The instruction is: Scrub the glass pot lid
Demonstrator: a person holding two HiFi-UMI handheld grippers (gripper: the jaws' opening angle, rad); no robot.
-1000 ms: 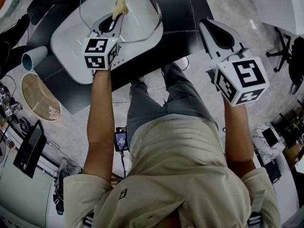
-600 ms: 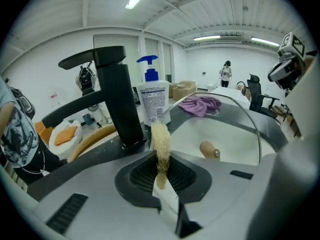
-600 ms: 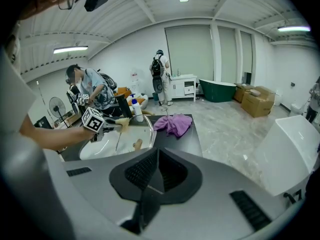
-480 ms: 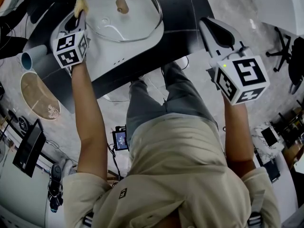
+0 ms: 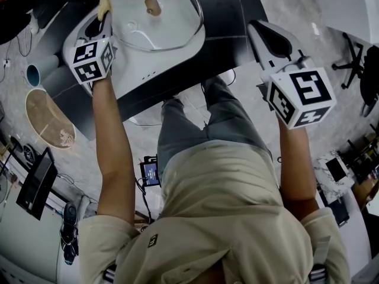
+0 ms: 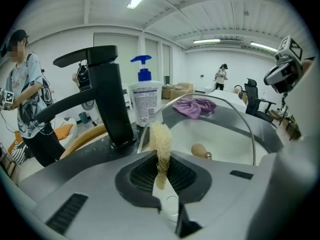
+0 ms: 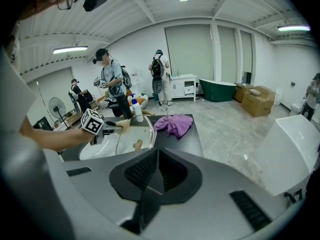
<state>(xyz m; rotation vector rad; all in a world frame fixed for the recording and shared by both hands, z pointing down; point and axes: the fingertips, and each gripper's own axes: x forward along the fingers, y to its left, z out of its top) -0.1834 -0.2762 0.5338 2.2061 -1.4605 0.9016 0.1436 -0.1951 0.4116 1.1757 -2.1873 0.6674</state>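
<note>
The glass pot lid (image 5: 172, 25) lies in the white sink (image 5: 127, 70) with its wooden knob (image 5: 153, 6) facing up. My left gripper (image 5: 102, 15) is shut on a pale loofah sponge (image 5: 105, 5) and sits over the sink's left rim, beside the lid's edge. In the left gripper view the sponge (image 6: 161, 139) stands up between the jaws, just short of the lid's rim (image 6: 251, 129) and left of the knob (image 6: 200, 151). My right gripper (image 5: 260, 31) hangs off the counter's right edge, apart from the lid, its jaws (image 7: 156, 181) shut on nothing.
A black faucet (image 6: 107, 99) and a soap pump bottle (image 6: 145, 100) stand behind the sink. A purple cloth (image 6: 194, 105) lies on the dark counter (image 5: 228, 16) beyond the lid. People stand in the room beyond. A blue cup (image 5: 32, 74) sits at the counter's left end.
My left gripper moved left with the sponge, from over the lid's knob to the sink's left rim, and has held there for the last half second. The right gripper stayed put.
</note>
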